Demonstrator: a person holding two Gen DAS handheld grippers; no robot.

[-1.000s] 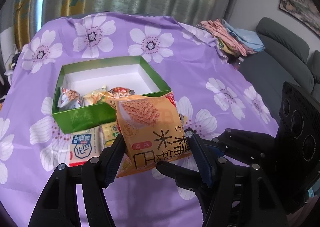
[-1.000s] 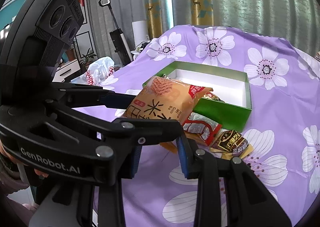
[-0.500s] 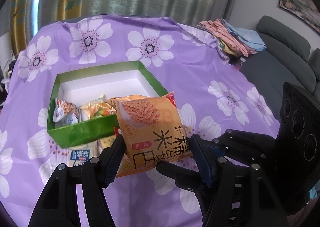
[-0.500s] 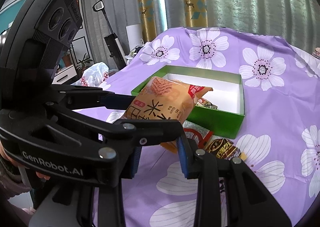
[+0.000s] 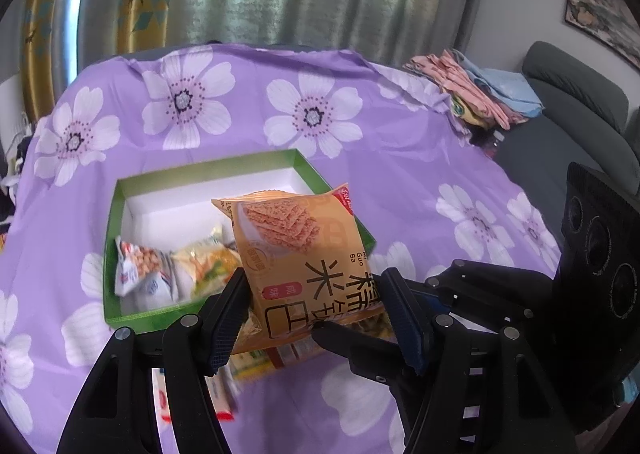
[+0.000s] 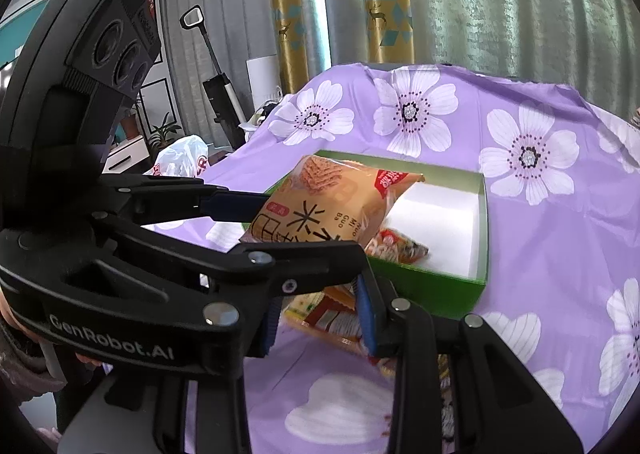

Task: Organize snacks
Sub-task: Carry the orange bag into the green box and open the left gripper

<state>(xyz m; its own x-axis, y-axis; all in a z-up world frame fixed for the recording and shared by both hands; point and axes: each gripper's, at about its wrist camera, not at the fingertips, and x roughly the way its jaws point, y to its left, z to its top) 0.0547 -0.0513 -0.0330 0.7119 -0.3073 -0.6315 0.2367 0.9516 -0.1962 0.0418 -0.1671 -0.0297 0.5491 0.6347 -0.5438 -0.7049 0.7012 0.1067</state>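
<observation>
Left hand-held gripper (image 5: 316, 310) pinches orange packet (image 5: 304, 254) printed "Mi Guo Ba" above green box (image 5: 132, 312); right hand-held gripper (image 6: 318, 318), marked "GenRobot.AI", slightly spread, empty.

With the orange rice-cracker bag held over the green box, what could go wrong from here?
The left gripper pinches only the lower part of the orange rice-cracker bag, so the puffy bag may slip or swing. It could also land on the small packets already in the green box or snag its near wall.
</observation>
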